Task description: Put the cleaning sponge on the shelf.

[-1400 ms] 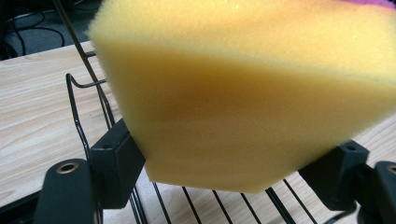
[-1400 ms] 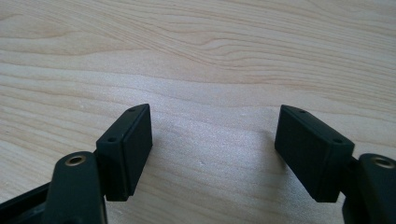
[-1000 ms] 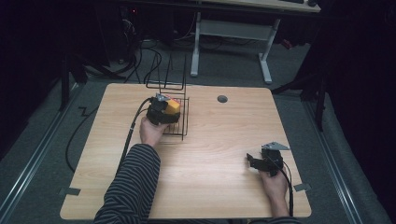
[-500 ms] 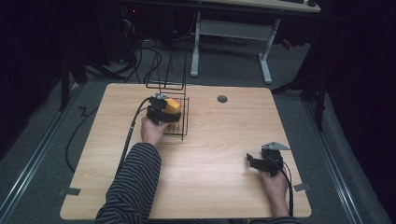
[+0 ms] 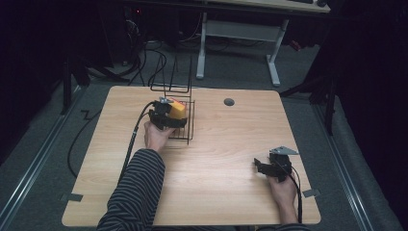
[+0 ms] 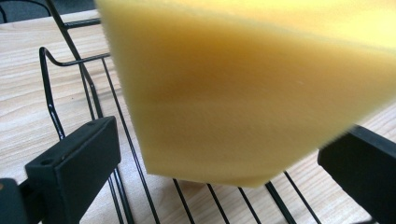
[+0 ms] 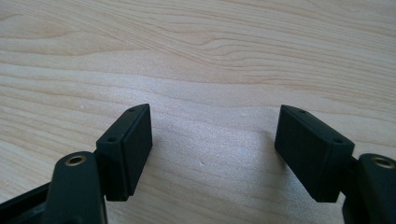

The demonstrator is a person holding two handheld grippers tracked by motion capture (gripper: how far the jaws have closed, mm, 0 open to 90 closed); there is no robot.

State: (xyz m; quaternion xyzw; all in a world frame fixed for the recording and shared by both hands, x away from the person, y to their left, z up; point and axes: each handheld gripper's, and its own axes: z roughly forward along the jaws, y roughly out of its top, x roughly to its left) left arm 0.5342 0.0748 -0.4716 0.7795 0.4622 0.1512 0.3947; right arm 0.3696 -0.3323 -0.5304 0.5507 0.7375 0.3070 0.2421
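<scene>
1. High view. The left gripper (image 5: pixel 166 115) sits at the wire rack (image 5: pixel 185 132) near the far-left part of the table (image 5: pixel 221 183). A yellow sponge (image 5: pixel 177 110) shows at the gripper's tip, over the rack's floor and within its wire frame. Whether the sponge touches the wires cannot be told from here. The right gripper (image 5: pixel 263 166) rests low over bare wood at the near right, well apart from the rack, with nothing between its jaws.

2. Left gripper view. The sponge (image 6: pixel 252 93) hangs close to the camera, tilted, one corner pointing down toward the rack's wires (image 6: pixel 126 154). The two black jaws stand wide on either side of it, with a visible gap between each pad and the foam. Judgement: the jaws are spread and not pressing the sponge. What supports it is not visible.

3. Right gripper view. The jaws are spread apart over plain table wood (image 7: pixel 210 60); empty.

4. Handling, as a judgement. The sponge looks like open-cell foam: very light, soft and compressible, not slippery, not fragile. It will deform under a squeeze and spring back. Best hold is across the two broad flat faces near the middle, with moderate closure. A corner grip would let it fold, twist or snag in the wires.
</scene>
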